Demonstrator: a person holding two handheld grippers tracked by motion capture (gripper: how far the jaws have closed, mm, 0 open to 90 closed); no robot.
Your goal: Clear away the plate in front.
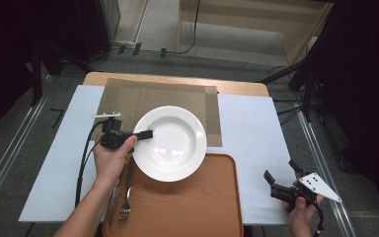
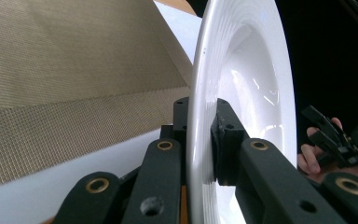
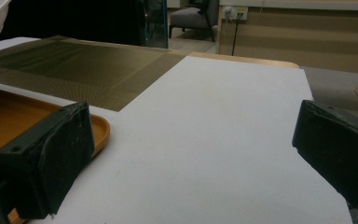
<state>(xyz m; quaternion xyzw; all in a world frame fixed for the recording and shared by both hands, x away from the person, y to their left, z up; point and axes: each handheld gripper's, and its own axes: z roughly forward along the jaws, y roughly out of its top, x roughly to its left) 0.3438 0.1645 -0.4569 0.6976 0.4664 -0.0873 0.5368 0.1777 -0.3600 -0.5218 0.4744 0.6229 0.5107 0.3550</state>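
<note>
While pinching the left rim of the round white ceramic deep plate (image 1: 177,148), sets one pad of the left claw (image 1: 147,134) on the inner face and one on the underside. Probably the only sure hold on so wide and smooth a dish from one side. Seen along the left claw (image 2: 200,140), grips the rim edge-on, pads pressed tight against it.

Holds the plate near the middle of the white-covered surface (image 1: 251,128), its near edge over the far rim of the orange-brown plastic tray (image 1: 187,212), its far part over the woven tan rectangular placemat (image 1: 128,96). Looks like a place setting, with the mat as the likely spot.

Leaves the silver metal fork (image 1: 125,207) at the tray's near left, apart from the plate.

Rests the right claw (image 1: 280,172) at the near right, well apart, spread wide on nothing (image 3: 191,154), presumably waiting clear of the plate's path.
</note>
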